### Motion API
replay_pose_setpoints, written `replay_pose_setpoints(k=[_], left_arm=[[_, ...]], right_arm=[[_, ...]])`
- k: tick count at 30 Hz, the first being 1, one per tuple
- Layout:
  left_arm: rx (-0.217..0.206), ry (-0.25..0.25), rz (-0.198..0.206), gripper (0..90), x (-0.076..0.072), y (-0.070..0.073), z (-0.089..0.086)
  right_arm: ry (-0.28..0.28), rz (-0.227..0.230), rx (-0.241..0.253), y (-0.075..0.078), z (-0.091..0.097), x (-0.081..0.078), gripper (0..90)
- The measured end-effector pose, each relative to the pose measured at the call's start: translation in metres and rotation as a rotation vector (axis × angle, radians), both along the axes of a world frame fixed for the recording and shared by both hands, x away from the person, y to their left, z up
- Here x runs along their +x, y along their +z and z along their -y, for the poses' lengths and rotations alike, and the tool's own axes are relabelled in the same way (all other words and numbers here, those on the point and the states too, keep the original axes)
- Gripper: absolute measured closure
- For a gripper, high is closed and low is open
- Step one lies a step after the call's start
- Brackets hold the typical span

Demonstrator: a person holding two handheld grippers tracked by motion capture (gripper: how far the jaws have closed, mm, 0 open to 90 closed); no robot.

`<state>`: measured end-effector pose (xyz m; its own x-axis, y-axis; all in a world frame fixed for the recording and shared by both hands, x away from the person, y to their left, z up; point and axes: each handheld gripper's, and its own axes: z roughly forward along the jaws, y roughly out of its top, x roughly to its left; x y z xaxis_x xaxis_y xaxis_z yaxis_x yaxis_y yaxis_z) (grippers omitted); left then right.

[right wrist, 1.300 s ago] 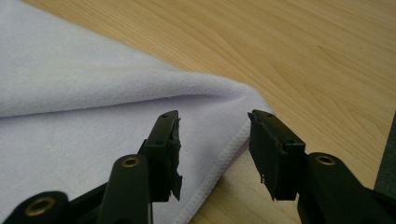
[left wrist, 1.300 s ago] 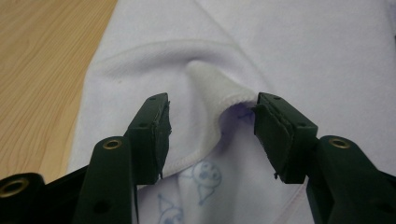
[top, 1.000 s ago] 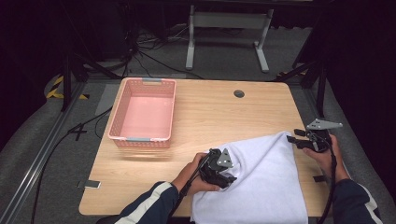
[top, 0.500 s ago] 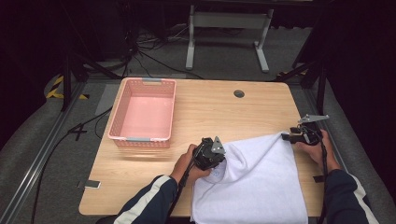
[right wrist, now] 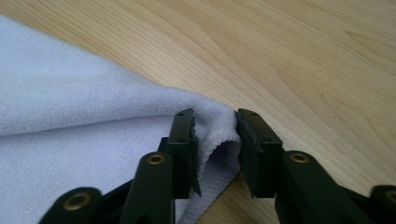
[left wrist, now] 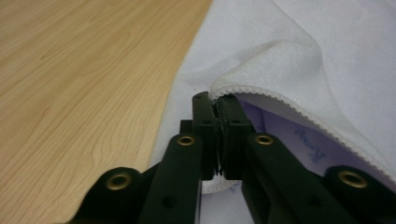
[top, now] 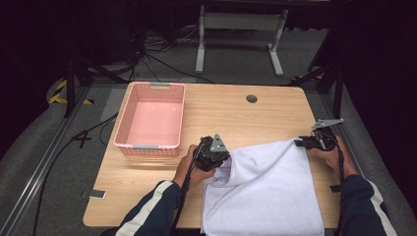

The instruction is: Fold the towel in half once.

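A white towel (top: 265,191) lies on the near right of the wooden table (top: 236,118) and hangs over its front edge. My left gripper (top: 223,163) is shut on the towel's left hem (left wrist: 261,91); in the left gripper view the gripper (left wrist: 216,100) pinches it, and the jaws have just eased slightly. My right gripper (top: 298,142) holds the towel's far right corner (right wrist: 219,135). In the right gripper view the gripper (right wrist: 215,119) has just been closing, with the folded corner between the jaws. The far edge is stretched between both grippers.
A pink plastic basket (top: 147,146) with nothing in it stands at the table's left. A round cable hole (top: 252,99) sits near the far edge. Bare wood lies between the basket and the towel. Dark floor, cables and a metal stand lie beyond the table.
My left gripper has moved left and away from me, dragging the towel's hem with it. My right gripper has shifted slightly inward, and the towel's far edge is now pulled straighter.
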<state>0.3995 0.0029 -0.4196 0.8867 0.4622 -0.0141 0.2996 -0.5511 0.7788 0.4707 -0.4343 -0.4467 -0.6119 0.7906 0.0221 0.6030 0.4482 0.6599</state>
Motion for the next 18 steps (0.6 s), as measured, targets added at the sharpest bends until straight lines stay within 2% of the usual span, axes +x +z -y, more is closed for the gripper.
replay_pose_setpoints(k=[2,3,4,5,7,11,14,16,18], left_arm=[[-0.034,-0.010,-0.014,59.0,-0.001,0.000,0.003],[-0.038,-0.023,-0.022,48.3,-0.001,0.000,0.006],[-0.045,-0.045,-0.037,41.2,-0.002,-0.001,0.009],[-0.031,-0.070,-0.041,38.5,-0.003,-0.001,0.012],[-0.032,-0.095,-0.063,28.6,-0.005,-0.003,0.018],[-0.034,-0.120,-0.060,24.9,-0.011,0.003,0.020],[-0.036,-0.154,-0.078,21.6,-0.016,0.006,0.023],[-0.001,-0.159,-0.066,20.4,-0.020,0.004,0.027],[0.021,-0.151,-0.079,19.5,-0.020,-0.001,0.030]], right_arm=[[0.009,0.001,-0.001,0.000,-0.001,0.000,75.5],[0.012,-0.003,0.004,0.000,-0.001,-0.001,78.1],[0.016,0.000,-0.002,0.000,-0.002,-0.001,79.2],[0.017,0.001,-0.005,0.001,-0.003,-0.002,79.7],[0.016,0.002,-0.011,0.001,-0.004,-0.002,80.0],[0.011,0.004,-0.004,0.000,-0.003,-0.002,79.7],[0.011,0.007,-0.009,0.000,-0.004,-0.003,79.6],[0.010,0.006,-0.013,0.001,-0.004,-0.003,79.5],[0.010,0.011,-0.018,0.001,-0.005,-0.003,79.5]])
